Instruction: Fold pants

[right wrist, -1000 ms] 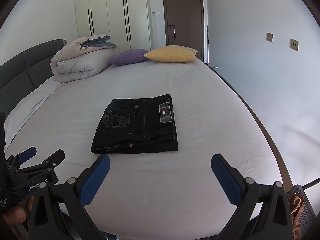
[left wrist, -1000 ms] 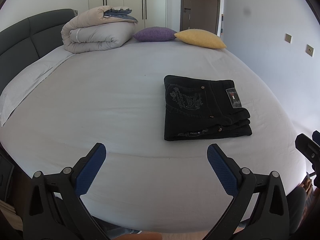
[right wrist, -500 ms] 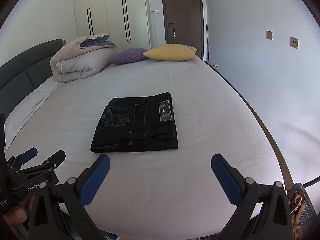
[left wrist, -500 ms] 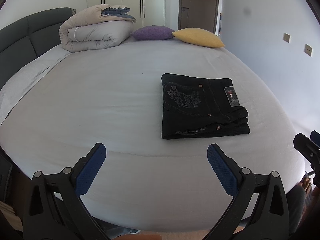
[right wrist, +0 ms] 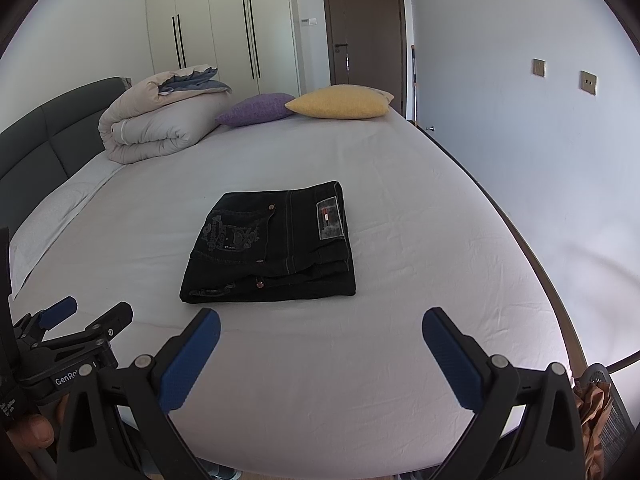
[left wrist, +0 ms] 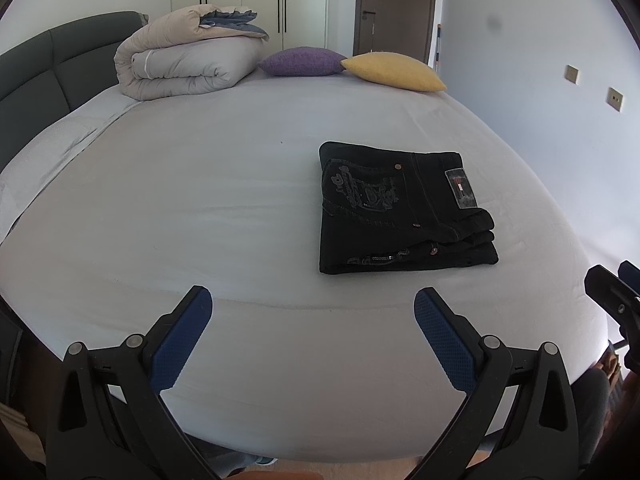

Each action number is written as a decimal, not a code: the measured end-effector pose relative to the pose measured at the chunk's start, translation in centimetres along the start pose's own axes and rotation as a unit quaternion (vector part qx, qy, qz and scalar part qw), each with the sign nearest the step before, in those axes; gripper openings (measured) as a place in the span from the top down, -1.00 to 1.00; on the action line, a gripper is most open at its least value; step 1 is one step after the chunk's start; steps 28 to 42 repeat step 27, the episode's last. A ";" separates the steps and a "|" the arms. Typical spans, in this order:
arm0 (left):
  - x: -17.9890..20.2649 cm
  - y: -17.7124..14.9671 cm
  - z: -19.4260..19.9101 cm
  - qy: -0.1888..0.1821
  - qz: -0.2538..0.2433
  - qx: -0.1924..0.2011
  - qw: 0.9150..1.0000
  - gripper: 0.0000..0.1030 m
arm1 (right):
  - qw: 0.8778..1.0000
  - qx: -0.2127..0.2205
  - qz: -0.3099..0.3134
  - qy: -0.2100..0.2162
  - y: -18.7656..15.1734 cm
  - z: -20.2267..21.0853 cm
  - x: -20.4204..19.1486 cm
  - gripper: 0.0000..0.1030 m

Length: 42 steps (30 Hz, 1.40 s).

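Black pants (left wrist: 400, 208) lie folded into a neat rectangle on the grey bed sheet (left wrist: 200, 208), back pocket embroidery and a waistband patch facing up. In the right wrist view the same folded pants (right wrist: 272, 248) rest just beyond the fingers. My left gripper (left wrist: 312, 336) hovers open over the bed's near edge, left of and nearer than the pants, holding nothing. My right gripper (right wrist: 320, 356) is open too, empty, in front of the pants. The left gripper (right wrist: 76, 320) also shows at the lower left of the right wrist view.
A rolled beige duvet (left wrist: 188, 64), a purple cushion (left wrist: 302, 62) and a yellow cushion (left wrist: 394, 72) sit at the far end by the dark headboard (left wrist: 36, 64). Wardrobes and a brown door (right wrist: 364, 24) stand behind. A wall runs along the right side.
Both views have shifted slightly; the pants sit a little higher in the left wrist frame. The pants themselves stay folded and still, and both grippers stay open.
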State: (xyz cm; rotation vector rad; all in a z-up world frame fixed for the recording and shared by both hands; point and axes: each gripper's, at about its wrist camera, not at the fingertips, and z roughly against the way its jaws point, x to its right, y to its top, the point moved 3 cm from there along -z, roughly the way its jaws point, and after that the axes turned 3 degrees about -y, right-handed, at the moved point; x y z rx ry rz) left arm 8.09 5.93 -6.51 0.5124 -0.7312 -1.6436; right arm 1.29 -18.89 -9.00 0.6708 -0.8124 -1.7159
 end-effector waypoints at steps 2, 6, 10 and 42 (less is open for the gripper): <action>0.0 0.0 0.0 0.000 0.000 0.000 1.000 -1.00 | 1.000 0.000 0.000 0.000 0.2 -0.1 0.1 -1.00; 0.0 -0.1 -0.1 -0.001 0.000 -0.001 1.000 -1.00 | 1.000 -0.001 0.000 0.000 0.1 0.0 0.0 -1.00; -0.1 -0.2 -0.2 -0.004 0.000 -0.003 1.000 -1.00 | 1.000 -0.002 0.000 0.001 0.1 -0.2 0.2 -1.00; -0.3 -0.4 -0.4 -0.006 0.002 -0.007 1.000 -1.00 | 1.000 -0.009 0.000 0.004 -0.7 -0.5 0.8 -1.00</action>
